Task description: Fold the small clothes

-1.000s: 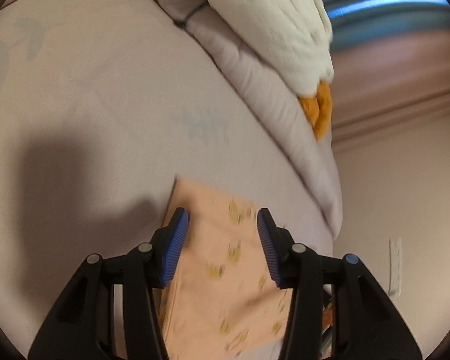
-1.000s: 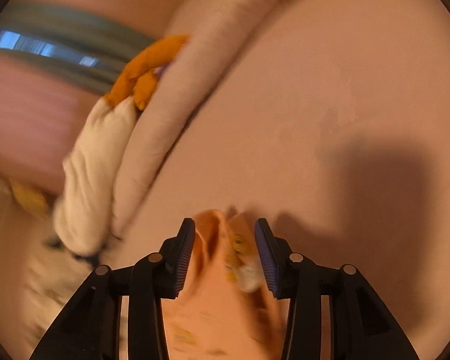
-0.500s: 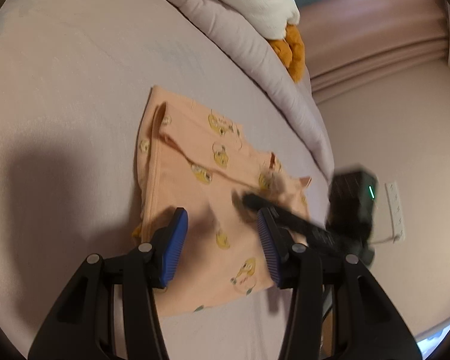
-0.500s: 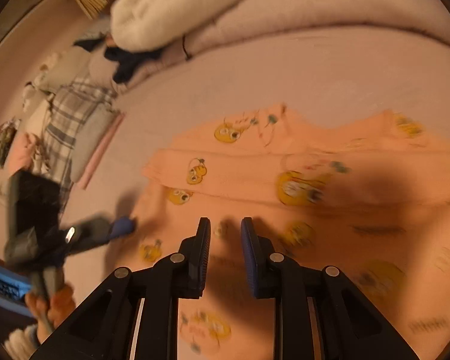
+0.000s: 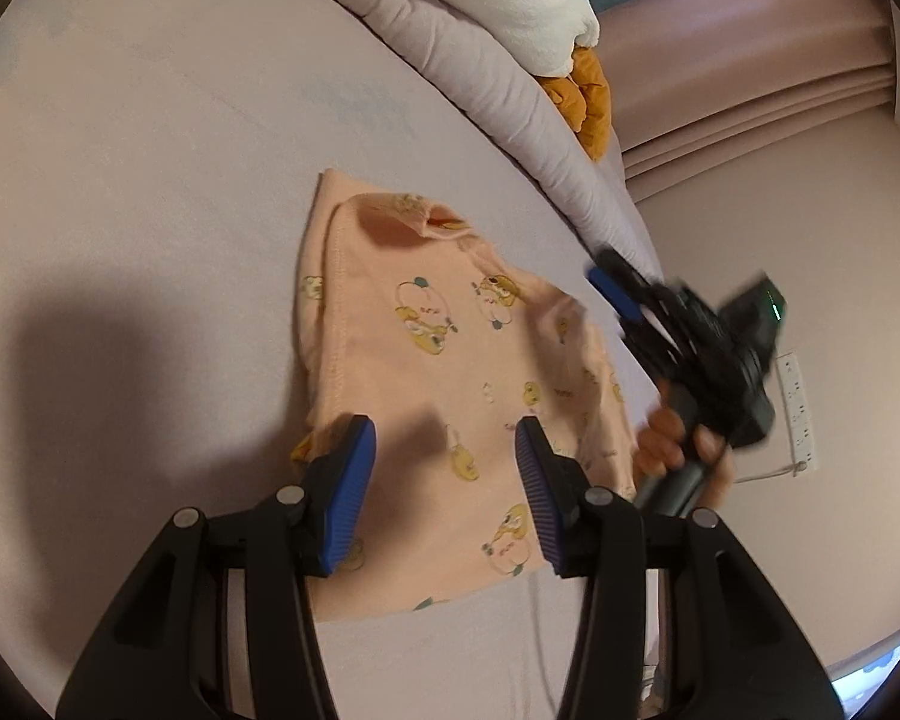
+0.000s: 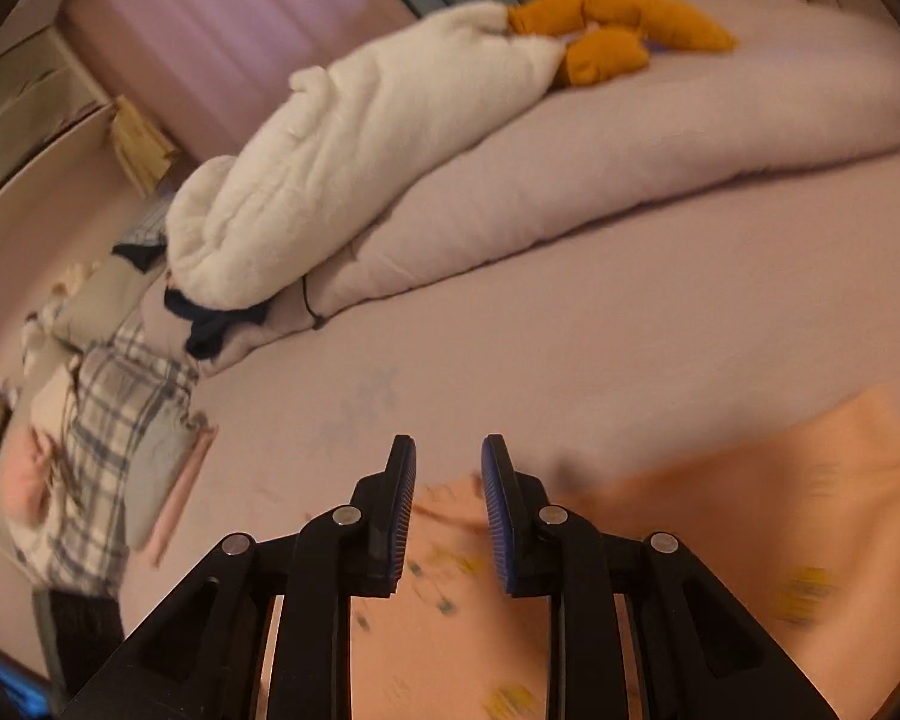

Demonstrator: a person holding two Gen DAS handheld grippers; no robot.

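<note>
A small peach garment (image 5: 450, 372) with yellow cartoon prints lies folded on the pale bed sheet (image 5: 150, 150). My left gripper (image 5: 444, 480) is open and empty, hovering above the garment's near part. My right gripper (image 5: 621, 291), blurred, is at the garment's right edge in the left wrist view. In the right wrist view the right gripper (image 6: 448, 510) stands slightly open and empty above the blurred garment (image 6: 720, 540).
A rolled lilac duvet (image 5: 510, 78) with a white fluffy blanket (image 6: 342, 162) and an orange plush piece (image 6: 606, 30) runs along the far side of the bed. Plaid clothes and pillows (image 6: 102, 420) lie at the left. A wall socket strip (image 5: 801, 402) is on the right wall.
The garment went from being held up to lying on the sheet. My right gripper swung away towards the garment's edge and opened a little. My left gripper drew back slightly.
</note>
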